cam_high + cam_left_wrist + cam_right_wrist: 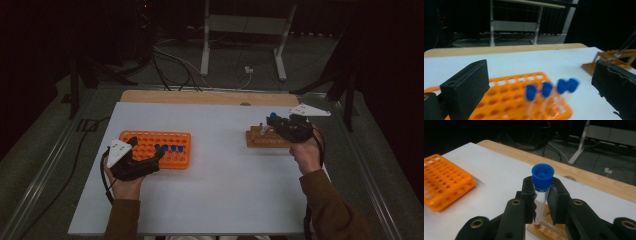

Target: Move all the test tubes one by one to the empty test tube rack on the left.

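No writing or label can be read on anything. The right gripper [541, 202] has its fingers clamped on a clear tube with a blue cap [542, 177], held upright just above the wooden rack [265, 137]; the tube's lower end is hard to make out against that rack. The left gripper [539, 92] holds its fingers wide apart with nothing between them, just in front of the orange rack [150, 142], far left of the wooden rack on the bench [215, 175]. Four blue-capped tubes [549, 88] stand blurred in the orange rack.

text: none legible | labels: none — racks, tubes, table all unmarked
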`<state>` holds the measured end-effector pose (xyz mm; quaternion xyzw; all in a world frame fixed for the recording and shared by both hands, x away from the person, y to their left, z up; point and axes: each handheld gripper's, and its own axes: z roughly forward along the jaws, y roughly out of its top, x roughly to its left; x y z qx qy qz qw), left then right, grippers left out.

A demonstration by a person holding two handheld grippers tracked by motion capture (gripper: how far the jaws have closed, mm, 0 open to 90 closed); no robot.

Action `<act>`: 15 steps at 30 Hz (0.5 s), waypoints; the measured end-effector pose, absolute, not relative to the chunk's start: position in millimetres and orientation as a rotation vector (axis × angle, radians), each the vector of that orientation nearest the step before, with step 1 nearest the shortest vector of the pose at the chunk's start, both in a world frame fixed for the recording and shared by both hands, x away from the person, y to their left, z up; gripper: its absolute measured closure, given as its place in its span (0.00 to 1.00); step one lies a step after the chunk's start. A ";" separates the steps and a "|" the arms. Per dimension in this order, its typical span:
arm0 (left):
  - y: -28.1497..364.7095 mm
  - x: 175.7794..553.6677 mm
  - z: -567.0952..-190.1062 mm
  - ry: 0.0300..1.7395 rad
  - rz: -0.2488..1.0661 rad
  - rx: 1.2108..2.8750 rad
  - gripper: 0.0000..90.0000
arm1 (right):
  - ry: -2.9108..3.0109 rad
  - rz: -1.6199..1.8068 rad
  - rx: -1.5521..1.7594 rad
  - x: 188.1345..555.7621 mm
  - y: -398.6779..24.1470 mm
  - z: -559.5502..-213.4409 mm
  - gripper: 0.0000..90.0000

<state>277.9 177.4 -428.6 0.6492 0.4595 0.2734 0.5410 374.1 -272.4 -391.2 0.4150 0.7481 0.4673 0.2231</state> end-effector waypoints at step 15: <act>70.3 295.8 -420.6 0.866 0.565 1.758 0.08 | 2.217 1.357 1.037 356.7 -222.4 -393.6 0.84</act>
